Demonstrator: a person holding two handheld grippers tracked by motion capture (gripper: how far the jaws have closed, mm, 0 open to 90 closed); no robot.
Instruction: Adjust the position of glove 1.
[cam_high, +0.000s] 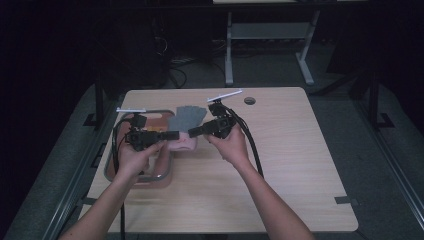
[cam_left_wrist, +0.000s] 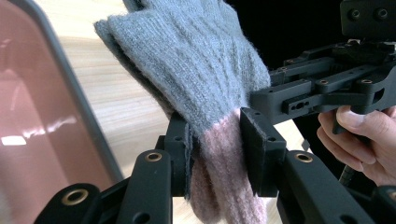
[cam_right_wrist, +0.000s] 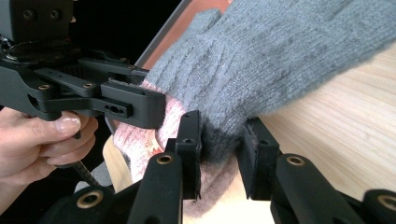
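Holding the grey-and-pink glove (cam_high: 186, 125) above the tray (cam_high: 111, 167), I see 2 grips. Left gripper (cam_left_wrist: 215, 140) clamps its pink cuff; right gripper (cam_right_wrist: 223, 140) clamps beside it.

fuzzy knit glove (cam_left_wrist: 196, 70) (matt wool)

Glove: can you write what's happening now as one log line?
left gripper: shut on glove | right gripper: shut on glove | glove: above table, by tray

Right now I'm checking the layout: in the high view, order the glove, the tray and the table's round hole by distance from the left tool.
1. glove, clamped in it.
2. tray, just beneath.
3. round hole, far right edge.
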